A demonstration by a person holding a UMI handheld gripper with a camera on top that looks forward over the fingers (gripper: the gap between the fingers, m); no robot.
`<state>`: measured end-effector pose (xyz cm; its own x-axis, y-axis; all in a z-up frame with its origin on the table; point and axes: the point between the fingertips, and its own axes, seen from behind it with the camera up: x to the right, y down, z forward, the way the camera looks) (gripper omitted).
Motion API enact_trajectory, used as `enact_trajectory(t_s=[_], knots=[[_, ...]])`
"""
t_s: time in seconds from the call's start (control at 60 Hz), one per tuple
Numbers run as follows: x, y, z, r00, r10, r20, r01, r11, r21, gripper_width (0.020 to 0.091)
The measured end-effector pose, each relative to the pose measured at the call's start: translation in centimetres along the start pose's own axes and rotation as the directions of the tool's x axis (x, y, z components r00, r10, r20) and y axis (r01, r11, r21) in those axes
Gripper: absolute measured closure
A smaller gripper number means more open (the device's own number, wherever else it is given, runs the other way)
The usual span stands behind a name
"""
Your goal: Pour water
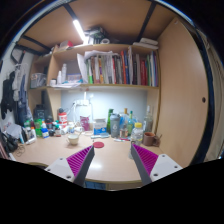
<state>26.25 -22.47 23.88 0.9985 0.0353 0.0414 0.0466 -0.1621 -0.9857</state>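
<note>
My gripper (112, 163) is open above a pale wooden desk (110, 168), its magenta pads (80, 162) spread wide with only bare desktop between them. Beyond the fingers a small red round lid or coaster (98, 145) lies on the desk. Farther back stand a clear jar or pitcher (84, 118), a small white cup (73, 136) and several bottles (122, 124) along the wall. Nothing is held.
A bookshelf (105, 70) full of books hangs above the desk. Jars and containers (38, 127) crowd the left back of the desk. A wooden door (183, 95) stands to the right. A ceiling light (77, 27) glows overhead.
</note>
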Motion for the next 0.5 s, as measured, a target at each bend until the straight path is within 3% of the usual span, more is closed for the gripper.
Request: enact_trajectory(t_s=[0.217, 0.5], knots=[[6.8, 4.5, 7.9, 0.995, 0.068, -0.068, -0.070, 0.997, -0.033, 0.0283], [11.7, 8.0, 20.8, 0.993, 0.109, -0.051, -0.111, 0.993, -0.030, 0.0283]])
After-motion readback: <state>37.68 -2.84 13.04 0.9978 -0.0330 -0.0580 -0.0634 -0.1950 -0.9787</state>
